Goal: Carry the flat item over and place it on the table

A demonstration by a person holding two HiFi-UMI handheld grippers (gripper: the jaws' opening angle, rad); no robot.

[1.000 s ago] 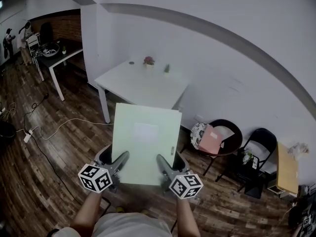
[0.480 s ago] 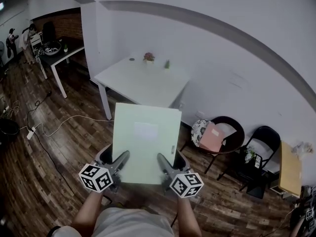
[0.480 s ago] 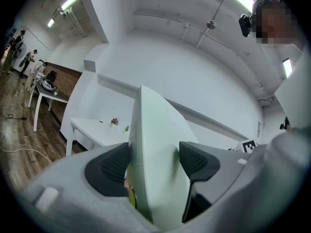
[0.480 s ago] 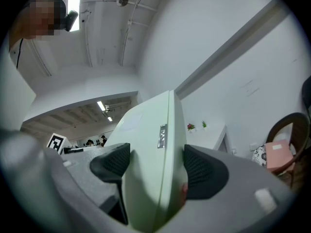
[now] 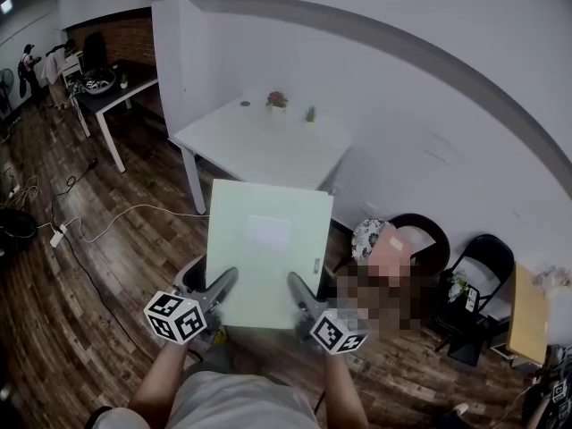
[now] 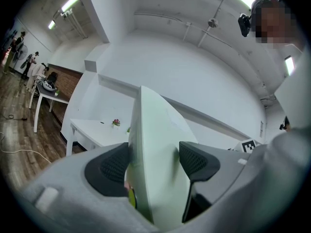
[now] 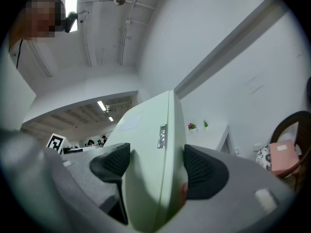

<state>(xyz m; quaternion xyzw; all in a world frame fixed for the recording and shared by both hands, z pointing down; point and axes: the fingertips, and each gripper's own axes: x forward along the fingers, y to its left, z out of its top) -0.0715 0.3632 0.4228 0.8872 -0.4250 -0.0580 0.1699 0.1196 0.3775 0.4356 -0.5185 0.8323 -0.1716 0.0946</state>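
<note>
We hold the flat panel in both grippers, short of the white surface.
Beyond the grippers, the matte white rectangular surface [image 5: 268, 146] stands against a plain white wall on a dark wood-plank floor [image 5: 89, 266]. The left gripper [image 5: 220, 286] and right gripper [image 5: 298, 290] each clamp the near edge of the smooth, pale green flat panel [image 5: 268, 253] between textured black pads.

"What's the room like where you are?"

"Dark plank floor [image 5: 80, 275] below me, and a pale cable [image 5: 125, 213] trails across the left of the frame. A white table [image 5: 268, 146] stands against the white wall [image 5: 402, 61], upper centre."

"What else?"

"There's a dark-topped table [image 5: 112, 92] upper left, a black folding chair [image 5: 487, 257] lower right and strip lights [image 6: 69, 3] overhead."
</note>
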